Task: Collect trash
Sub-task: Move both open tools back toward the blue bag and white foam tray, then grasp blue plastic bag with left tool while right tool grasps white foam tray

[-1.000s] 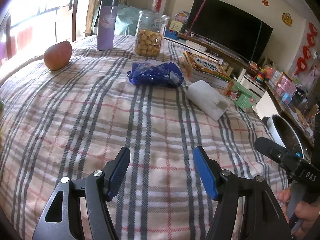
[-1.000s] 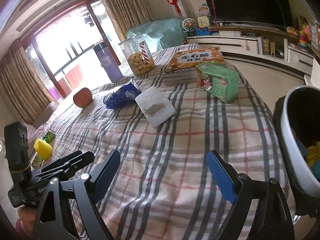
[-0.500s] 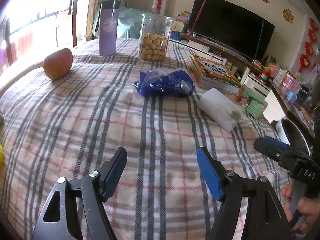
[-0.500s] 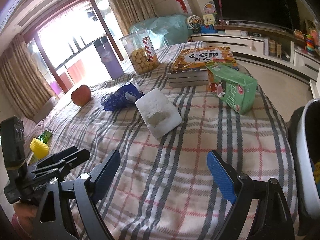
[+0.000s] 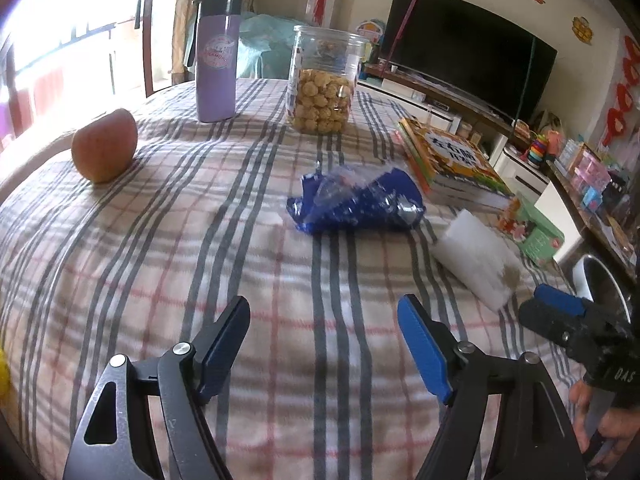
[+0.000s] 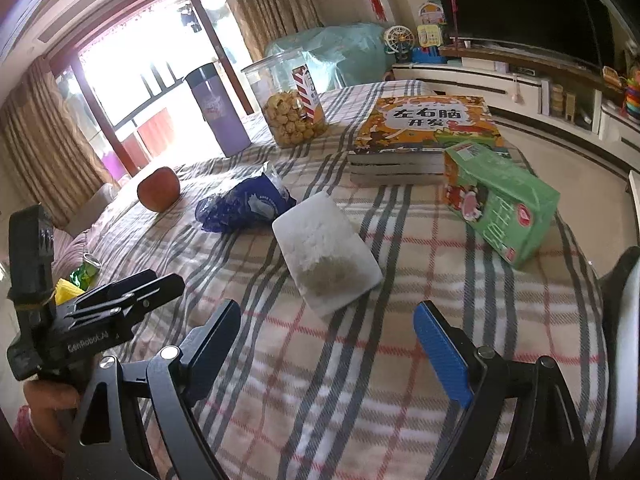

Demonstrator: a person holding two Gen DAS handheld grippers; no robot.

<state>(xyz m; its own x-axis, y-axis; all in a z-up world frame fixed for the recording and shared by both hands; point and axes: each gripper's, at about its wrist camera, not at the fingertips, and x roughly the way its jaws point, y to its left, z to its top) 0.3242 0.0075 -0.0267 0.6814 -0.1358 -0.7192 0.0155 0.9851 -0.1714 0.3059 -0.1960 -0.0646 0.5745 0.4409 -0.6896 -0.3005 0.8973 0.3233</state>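
Blue wrapper (image 5: 354,202) and white foam (image 6: 326,250) mid-table (image 5: 160,240); left claw (image 5: 324,344) and right claw (image 6: 328,344) both released, empty.

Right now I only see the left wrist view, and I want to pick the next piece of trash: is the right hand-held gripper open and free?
Observer: Yes. The right hand-held gripper is wide open with nothing between its fingers, and the white foam slab lies just ahead of it.
Operator: Is that slab clean on top?
Observer: No, a brownish smear covers the top of its near end.
Operator: Any trash outside my view?
Observer: A green can sits by the cloth's left edge, beside a yellow object.
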